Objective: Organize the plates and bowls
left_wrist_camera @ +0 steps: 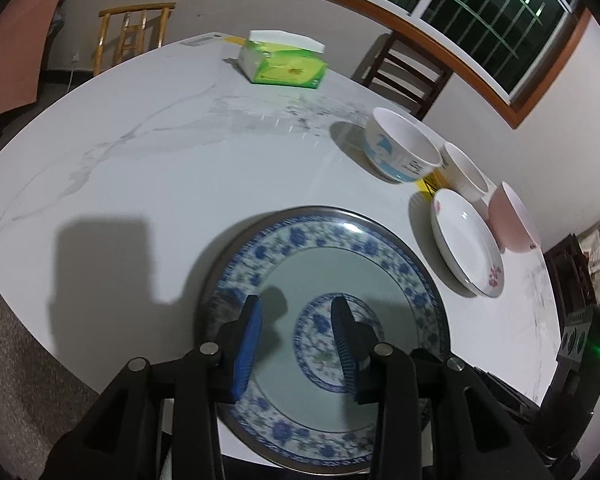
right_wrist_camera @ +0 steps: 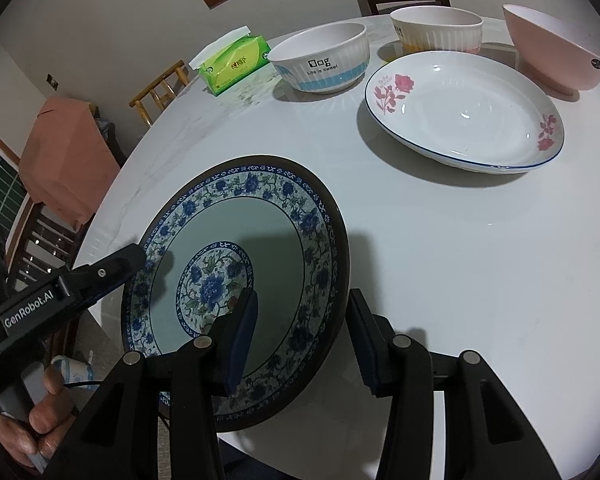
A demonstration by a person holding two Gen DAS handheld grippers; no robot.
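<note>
The white marble-look round table (right_wrist_camera: pixel 440 260) carries everything. Largest on it is the blue floral plate (right_wrist_camera: pixel 236 280), sitting at the table's near edge, its dark rim partly past the edge in the right wrist view; this plate serves as the landmark here.

Beyond the blue floral plate and to its right lies the white plate with pink flowers (right_wrist_camera: pixel 464 112), flat on the table and well apart from it. Behind that plate stand three bowls: the white bowl lettered "Dog" (right_wrist_camera: pixel 320 58) with a blue band, a ribbed white bowl (right_wrist_camera: pixel 436 28) next to it, and a pink bowl (right_wrist_camera: pixel 556 52) tilted at the far right. Farther from the blue floral plate, towards the table's far side, rests a green tissue pack (right_wrist_camera: pixel 236 64).

The right gripper (right_wrist_camera: pixel 304 312) straddles the blue floral plate's right rim, one finger over the plate's face and the other outside the rim; its jaws stand spread and the pads show a gap from the rim.

The left gripper (left_wrist_camera: pixel 296 320) hangs over the blue floral plate's middle, jaws apart with nothing between them. In the right wrist view its tip is at the plate's left rim, and a hand (right_wrist_camera: pixel 32 420) grasps its handle.
</note>
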